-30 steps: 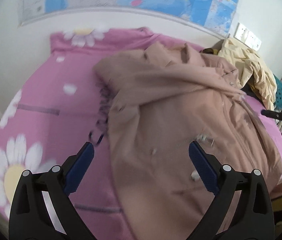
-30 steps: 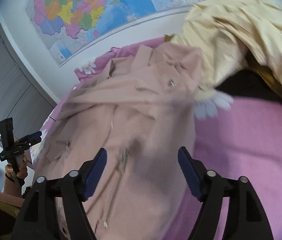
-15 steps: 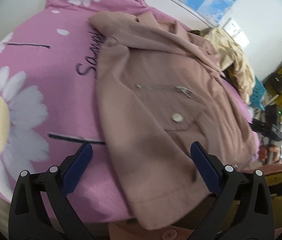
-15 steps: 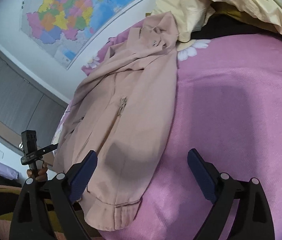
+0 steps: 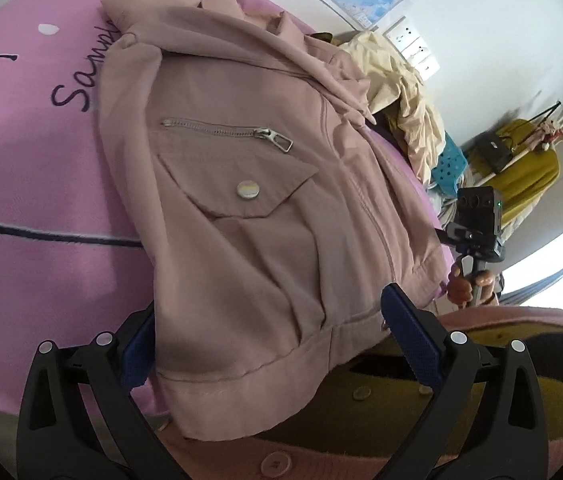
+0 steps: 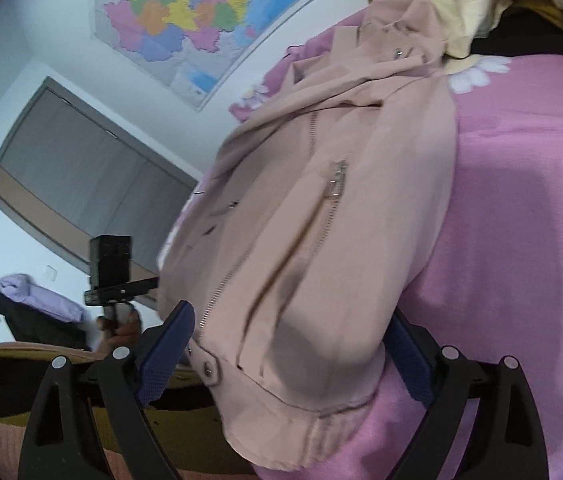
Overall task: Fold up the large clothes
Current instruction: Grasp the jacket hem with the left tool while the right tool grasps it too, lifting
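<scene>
A: How wide is the left tool (image 5: 273, 340)?
B: Spread wide, gripping nothing; the jacket (image 5: 249, 208) hem lies between its fingers, on the bed (image 5: 41, 200).
A: And the right tool (image 6: 289, 344)?
B: Its jaws have just been opening and now stand wide, the jacket's (image 6: 321, 240) other hem corner between them, unpinched. The jacket stretches ahead of both tools.

The pink bed sheet (image 5: 41, 152) has dark curly writing that starts "Samp"; the jacket hides the rest. The wall map (image 6: 201, 20) has tiny letters, too small to read.
</scene>
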Demonstrator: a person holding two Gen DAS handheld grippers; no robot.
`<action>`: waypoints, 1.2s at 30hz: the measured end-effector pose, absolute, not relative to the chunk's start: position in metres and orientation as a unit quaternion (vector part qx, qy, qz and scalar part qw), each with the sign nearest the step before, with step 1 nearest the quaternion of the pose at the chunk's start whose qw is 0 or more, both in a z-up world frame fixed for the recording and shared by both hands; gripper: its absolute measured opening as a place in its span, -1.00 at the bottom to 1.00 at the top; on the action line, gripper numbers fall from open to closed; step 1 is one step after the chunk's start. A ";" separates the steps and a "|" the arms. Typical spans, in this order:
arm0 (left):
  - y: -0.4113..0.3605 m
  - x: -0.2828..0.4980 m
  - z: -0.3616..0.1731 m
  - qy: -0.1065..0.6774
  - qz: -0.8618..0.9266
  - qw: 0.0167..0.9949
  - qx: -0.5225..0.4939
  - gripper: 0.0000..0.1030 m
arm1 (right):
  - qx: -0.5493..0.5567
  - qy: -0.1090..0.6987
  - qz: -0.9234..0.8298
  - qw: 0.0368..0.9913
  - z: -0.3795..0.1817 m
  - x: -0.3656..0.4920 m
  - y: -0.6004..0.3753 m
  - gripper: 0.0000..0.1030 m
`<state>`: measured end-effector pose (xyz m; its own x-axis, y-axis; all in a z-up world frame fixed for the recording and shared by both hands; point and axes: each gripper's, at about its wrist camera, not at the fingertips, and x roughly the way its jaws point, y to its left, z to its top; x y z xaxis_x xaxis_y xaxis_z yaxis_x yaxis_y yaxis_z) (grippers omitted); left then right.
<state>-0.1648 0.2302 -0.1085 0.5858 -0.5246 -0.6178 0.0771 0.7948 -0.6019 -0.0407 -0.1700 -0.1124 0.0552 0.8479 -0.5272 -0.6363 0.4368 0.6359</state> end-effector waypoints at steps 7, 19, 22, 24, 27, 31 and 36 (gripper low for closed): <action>0.220 -0.157 -0.105 0.415 -0.138 0.867 -0.240 0.21 | 0.105 0.466 0.497 0.724 -0.120 -0.042 -0.165 -0.40; 0.250 -0.193 -0.052 0.349 -0.104 0.896 -0.254 -0.85 | 0.179 0.375 0.558 0.718 -0.059 -0.075 -0.196 -0.91; 0.261 -0.212 -0.037 0.322 -0.106 0.904 -0.263 -0.88 | 0.176 0.354 0.576 0.715 -0.035 -0.092 -0.205 -0.91; 0.264 -0.220 -0.034 0.313 -0.112 0.904 -0.270 -0.88 | 0.164 0.344 0.592 0.711 -0.025 -0.102 -0.210 -0.91; 0.263 -0.223 -0.049 0.336 -0.120 0.895 -0.269 -0.80 | 0.157 0.373 0.576 0.710 -0.037 -0.101 -0.210 -0.86; 0.255 -0.206 -0.089 0.386 -0.128 0.866 -0.291 -0.78 | 0.163 0.435 0.554 0.690 -0.075 -0.092 -0.203 -0.69; 0.252 -0.204 -0.110 0.399 -0.139 0.854 -0.304 -0.57 | 0.145 0.470 0.538 0.685 -0.099 -0.096 -0.201 -0.14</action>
<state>-0.2036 0.2520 -0.1096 0.6434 -0.4797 -0.5966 -0.0045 0.7770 -0.6295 -0.0955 -0.2006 -0.0990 -0.0205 0.8730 -0.4873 -0.5999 0.3792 0.7045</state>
